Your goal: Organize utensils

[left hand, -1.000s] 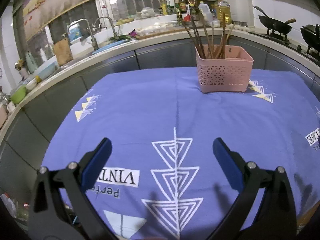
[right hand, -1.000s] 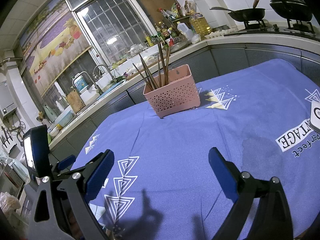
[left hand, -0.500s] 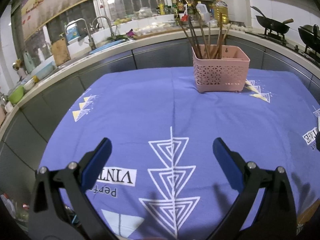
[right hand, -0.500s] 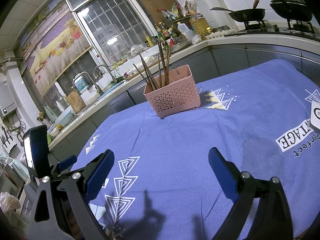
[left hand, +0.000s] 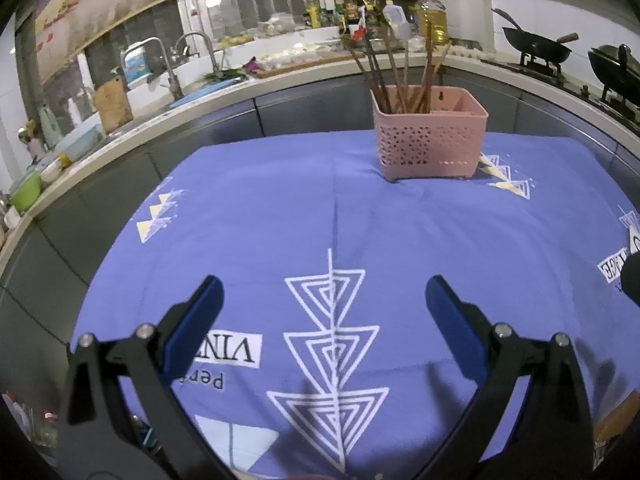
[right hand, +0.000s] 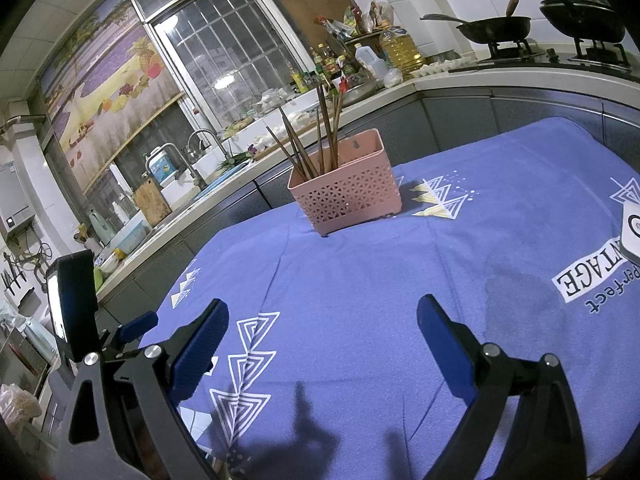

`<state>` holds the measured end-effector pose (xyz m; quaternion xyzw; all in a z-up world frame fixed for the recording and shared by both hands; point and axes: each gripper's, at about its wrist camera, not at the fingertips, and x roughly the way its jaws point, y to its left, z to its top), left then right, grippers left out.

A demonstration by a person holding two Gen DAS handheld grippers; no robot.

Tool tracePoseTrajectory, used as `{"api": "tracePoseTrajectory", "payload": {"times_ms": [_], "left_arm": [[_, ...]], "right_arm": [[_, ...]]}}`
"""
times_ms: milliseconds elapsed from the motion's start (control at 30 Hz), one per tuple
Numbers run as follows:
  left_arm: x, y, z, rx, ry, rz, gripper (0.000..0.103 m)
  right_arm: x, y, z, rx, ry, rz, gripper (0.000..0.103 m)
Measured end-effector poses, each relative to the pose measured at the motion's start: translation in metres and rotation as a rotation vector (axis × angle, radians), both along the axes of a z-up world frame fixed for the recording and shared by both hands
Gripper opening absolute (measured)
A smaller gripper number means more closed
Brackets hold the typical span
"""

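blue fingers [left hand: 200,312] apart over purple tablecloth [left hand: 400,240], kitchen counter [left hand: 280,76] behind

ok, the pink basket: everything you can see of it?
The pink basket looks plastic, rectangular, with perforated lattice walls, a plain rim, small feet and a hanging hole in its back wall. It stands upright on the blue tablecloth at the far side, holding dark chopsticks that lean in its left end. Neither claw touches it.

Left gripper [left hand: 324,300]: jaws wide apart, empty, above the blue cloth [left hand: 400,232]. Pink basket [left hand: 430,142]: upright at the cloth's far side, well apart from the gripper. Chopsticks [left hand: 394,68]: dark, standing tilted in the basket's left part. Counter [left hand: 280,76] behind, with sink taps [left hand: 192,54]; wok [left hand: 536,50] at right.
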<state>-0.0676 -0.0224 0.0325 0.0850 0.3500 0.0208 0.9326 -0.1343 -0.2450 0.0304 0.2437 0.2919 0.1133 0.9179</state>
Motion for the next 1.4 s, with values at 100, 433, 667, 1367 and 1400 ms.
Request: {"api": "tracePoseTrajectory", "payload": {"times_ms": [100, 433, 667, 1367, 1400], "left_arm": [[-0.001, -0.002, -0.002, -0.003, 0.012, -0.015, 0.097], [-0.005, -0.018, -0.01, 0.004, 0.049, -0.069, 0.097], [-0.007, -0.027, -0.018, 0.001, 0.085, -0.103, 0.097], [-0.006, -0.027, -0.021, 0.003, 0.098, -0.103, 0.097], [-0.006, -0.026, -0.021, 0.003, 0.098, -0.102, 0.097]], "right_arm": [[0.001, -0.001, 0.0, 0.0, 0.0, 0.0, 0.094], [0.0, 0.0, -0.001, -0.001, 0.0, -0.001, 0.094], [-0.001, 0.0, 0.002, 0.0, 0.008, -0.009, 0.094], [-0.004, -0.006, 0.001, 0.006, 0.018, -0.025, 0.094], [-0.004, -0.006, 0.001, 0.006, 0.018, -0.025, 0.094]]}}
